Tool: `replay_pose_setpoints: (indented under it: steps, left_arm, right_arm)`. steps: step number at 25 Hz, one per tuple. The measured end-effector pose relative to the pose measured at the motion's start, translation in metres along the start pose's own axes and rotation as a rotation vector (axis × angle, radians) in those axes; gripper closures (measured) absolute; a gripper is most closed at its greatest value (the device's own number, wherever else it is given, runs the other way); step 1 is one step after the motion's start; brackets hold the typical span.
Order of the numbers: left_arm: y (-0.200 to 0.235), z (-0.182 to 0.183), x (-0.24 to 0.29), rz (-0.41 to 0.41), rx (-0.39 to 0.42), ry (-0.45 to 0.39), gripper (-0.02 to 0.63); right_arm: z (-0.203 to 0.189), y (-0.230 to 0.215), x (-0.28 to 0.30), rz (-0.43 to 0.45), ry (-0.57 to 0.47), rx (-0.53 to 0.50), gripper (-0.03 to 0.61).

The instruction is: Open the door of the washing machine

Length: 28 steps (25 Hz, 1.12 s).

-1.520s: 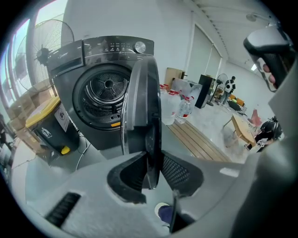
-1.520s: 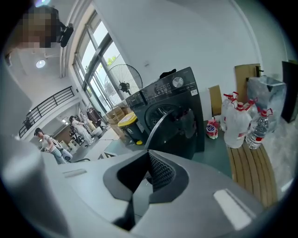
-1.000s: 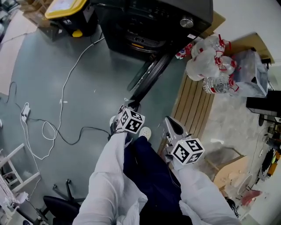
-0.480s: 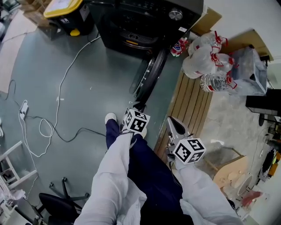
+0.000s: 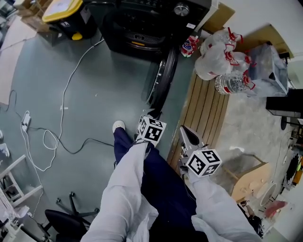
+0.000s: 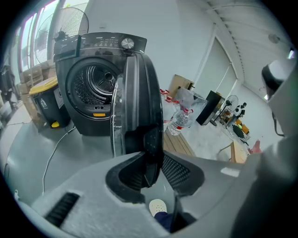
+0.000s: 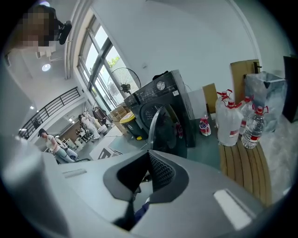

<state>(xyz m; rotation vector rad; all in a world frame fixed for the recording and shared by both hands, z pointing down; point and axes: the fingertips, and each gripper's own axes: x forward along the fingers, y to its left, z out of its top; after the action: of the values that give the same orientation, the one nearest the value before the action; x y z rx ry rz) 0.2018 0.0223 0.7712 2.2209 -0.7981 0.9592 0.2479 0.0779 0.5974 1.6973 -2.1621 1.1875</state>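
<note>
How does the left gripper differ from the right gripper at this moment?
The left gripper has the edge of the washing machine door between its fingers, which have just been opening; the right gripper has nothing between its fingers, which look closed. In the head view, the left gripper is at the door's free end, while the right gripper is above the wooden slats. Both point downward.

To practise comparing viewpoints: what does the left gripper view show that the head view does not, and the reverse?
Only the left gripper view: the drum inside the washing machine and a standing fan behind it. Only the head view: an office chair and a power strip on the floor. Both: the open door, yellow-lidded bin and water bottles.
</note>
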Motion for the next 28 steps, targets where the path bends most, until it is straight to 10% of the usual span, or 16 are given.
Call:
replay_pose_setpoints:
  steps: [12, 17, 28]
  left_arm:
    - [-0.019, -0.008, 0.003, -0.084, 0.038, 0.060, 0.451]
    - [-0.029, -0.023, -0.043, -0.153, -0.072, 0.085, 0.397]
    - [-0.043, 0.045, -0.207, -0.143, -0.225, -0.190, 0.425]
  right_arm:
    - [0.001, -0.014, -0.014, -0.031, -0.042, 0.019, 0.568]
    - [0.019, 0.000, -0.027, -0.016, -0.075, -0.025, 0.568]
    - [0.085, 0.047, -0.075, 0.067, -0.159, -0.086, 0.568]
